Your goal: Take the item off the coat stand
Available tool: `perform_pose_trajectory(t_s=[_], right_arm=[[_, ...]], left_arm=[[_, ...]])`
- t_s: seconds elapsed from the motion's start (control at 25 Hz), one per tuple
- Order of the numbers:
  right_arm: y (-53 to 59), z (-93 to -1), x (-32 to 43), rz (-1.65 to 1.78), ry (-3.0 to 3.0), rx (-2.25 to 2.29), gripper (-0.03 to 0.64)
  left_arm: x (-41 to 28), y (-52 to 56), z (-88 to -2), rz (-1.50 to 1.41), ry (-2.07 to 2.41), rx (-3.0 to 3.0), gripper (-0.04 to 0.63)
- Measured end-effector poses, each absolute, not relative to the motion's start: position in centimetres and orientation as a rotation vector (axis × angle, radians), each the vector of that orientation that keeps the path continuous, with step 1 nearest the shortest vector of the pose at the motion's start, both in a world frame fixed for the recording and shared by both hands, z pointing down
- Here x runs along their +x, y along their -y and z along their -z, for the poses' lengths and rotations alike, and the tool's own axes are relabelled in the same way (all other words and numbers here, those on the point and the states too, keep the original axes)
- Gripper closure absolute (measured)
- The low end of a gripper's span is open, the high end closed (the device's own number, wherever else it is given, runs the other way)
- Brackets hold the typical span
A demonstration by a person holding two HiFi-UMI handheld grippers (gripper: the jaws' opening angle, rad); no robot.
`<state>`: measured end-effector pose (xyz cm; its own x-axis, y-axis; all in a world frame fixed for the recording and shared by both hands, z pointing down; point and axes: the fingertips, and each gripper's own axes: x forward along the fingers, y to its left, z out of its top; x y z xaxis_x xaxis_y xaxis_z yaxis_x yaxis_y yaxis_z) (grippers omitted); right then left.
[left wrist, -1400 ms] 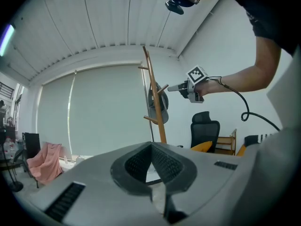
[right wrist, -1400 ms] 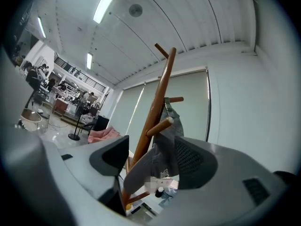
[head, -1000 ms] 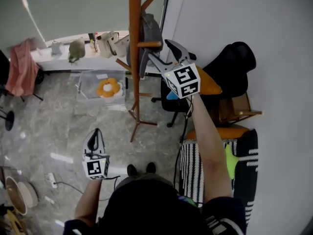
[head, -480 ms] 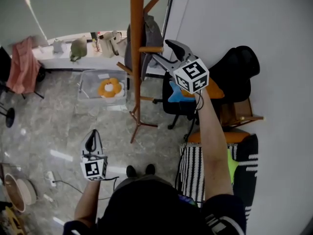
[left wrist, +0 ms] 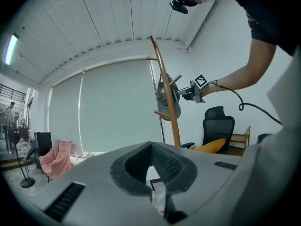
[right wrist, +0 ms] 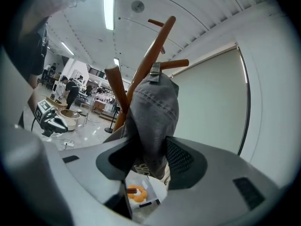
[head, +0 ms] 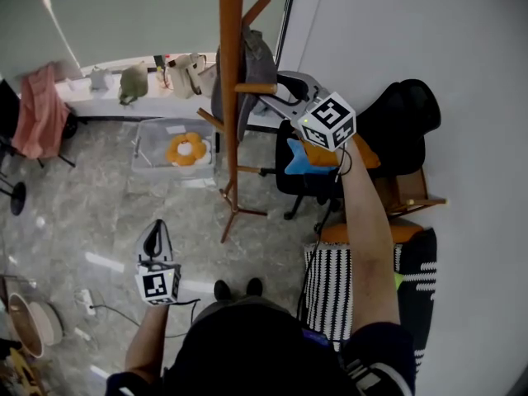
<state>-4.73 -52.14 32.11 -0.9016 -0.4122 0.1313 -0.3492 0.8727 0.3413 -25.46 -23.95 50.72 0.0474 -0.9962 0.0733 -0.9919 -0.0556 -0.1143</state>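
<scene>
Change against the earlier frames: the right gripper [head: 271, 91] has shifted a little up and right in the head view. Its marker cube is turned more toward the white wall [head: 462, 56], and its tips are in closer at the hanging garment. The left gripper [head: 157, 231] stays low at lower left, nearly unmoved.

Right gripper [right wrist: 149, 149]: fingers [right wrist: 182, 160] stand apart. The grey denim garment [right wrist: 153, 107] hangs down between them and lies against the right-hand pad. No clear clamp on the cloth is visible.

Left gripper [left wrist: 151, 147]: fingers [left wrist: 165, 163] are pressed together at the tips, with nothing between them.

Task item: the grey denim garment [head: 256, 52] hangs by its loop on an upper peg of the brown wooden coat stand [head: 231, 97], top centre of the head view. In the left gripper view it shows small, on the stand [left wrist: 170, 112], at upper centre [left wrist: 167, 98].

Room:
- A grey marbled floor [head: 99, 196] fills the left half.
- A clear plastic box [head: 148, 139] holding an orange flower-shaped thing [head: 183, 148] sits left of the stand's foot.
- A pink cloth [head: 41, 114] hangs at the far left.
- A black office chair [head: 400, 110] with an orange cushion [head: 367, 151] stands at the right, against the wall.
- A black-and-white striped cloth [head: 330, 287] lies at lower right.
</scene>
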Motion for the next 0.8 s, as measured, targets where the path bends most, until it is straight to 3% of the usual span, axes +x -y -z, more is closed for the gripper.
perform_pose_trajectory(t_s=[0.36,0.8], right_arm=[[52.2,-31.9,-5.9,0.557,2.811,0.636,0.578],[52.3,-31.2,-4.7,0.592,2.78,0.759,0.588]], left_arm=[[-25.2,24.6,-50.6,0.196,-2.121,-2.27,0.571],[-22.1,25.8,-50.5,0.191,-2.026,-2.35,0.571]])
